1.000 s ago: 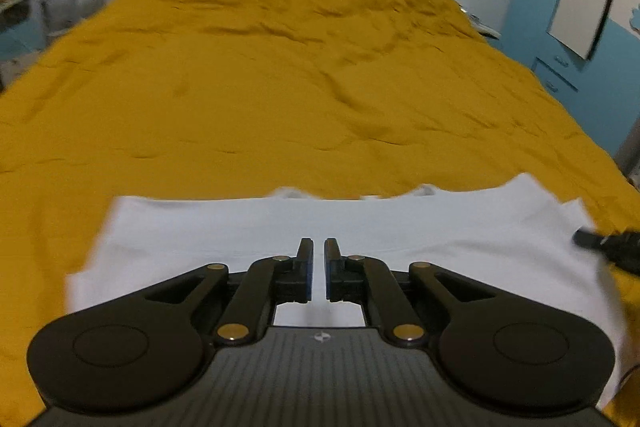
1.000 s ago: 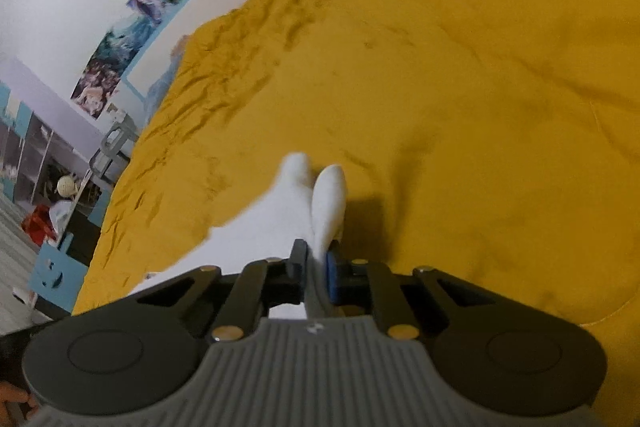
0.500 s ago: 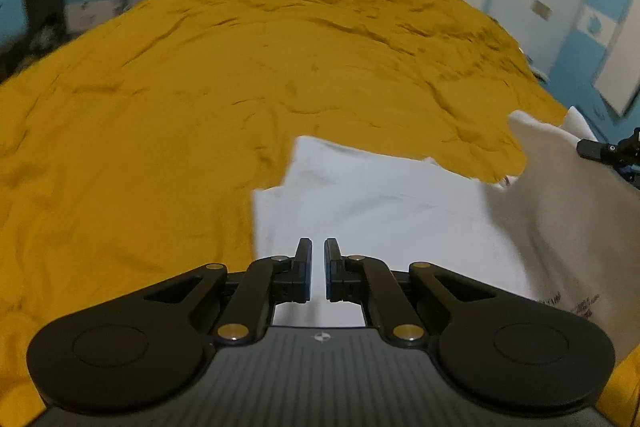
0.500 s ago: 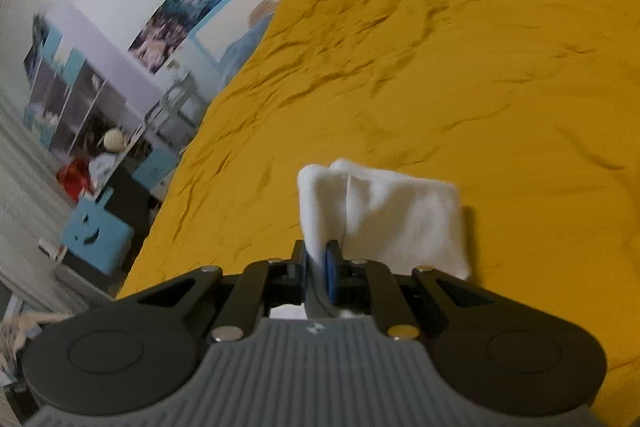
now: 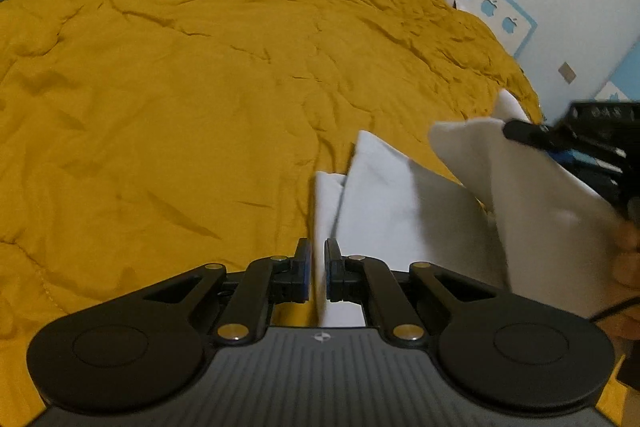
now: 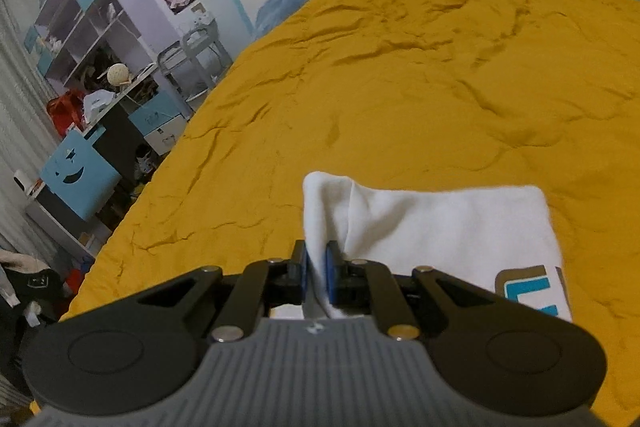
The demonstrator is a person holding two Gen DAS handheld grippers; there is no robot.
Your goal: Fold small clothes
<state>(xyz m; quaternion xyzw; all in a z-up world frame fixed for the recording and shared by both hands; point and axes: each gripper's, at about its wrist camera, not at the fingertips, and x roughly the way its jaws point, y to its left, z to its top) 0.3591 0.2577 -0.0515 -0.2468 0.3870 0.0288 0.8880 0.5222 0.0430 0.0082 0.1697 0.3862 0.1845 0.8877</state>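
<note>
White cotton fills our view: the small white cotton garment (image 5: 404,211) hangs between both tools above the rumpled mustard-yellow quilted bedspread (image 5: 200,99). Our left gripper (image 5: 318,267) has its blue-padded tips pressed together on a thin edge of the cloth, which rises as a narrow fold straight away from the camera. From there the fabric sweeps off to the right, its long axis running up toward our right gripper (image 5: 516,129), which pinches a far corner at the frame's edge; that part is blurred, so the exact grip point is hard to read. Seen from the right wrist, our right gripper (image 6: 316,269) is clamped tight on a bunched white edge, and the garment (image 6: 440,227) spreads rightward, with a teal and brown printed logo (image 6: 528,291) at its lower right.
</note>
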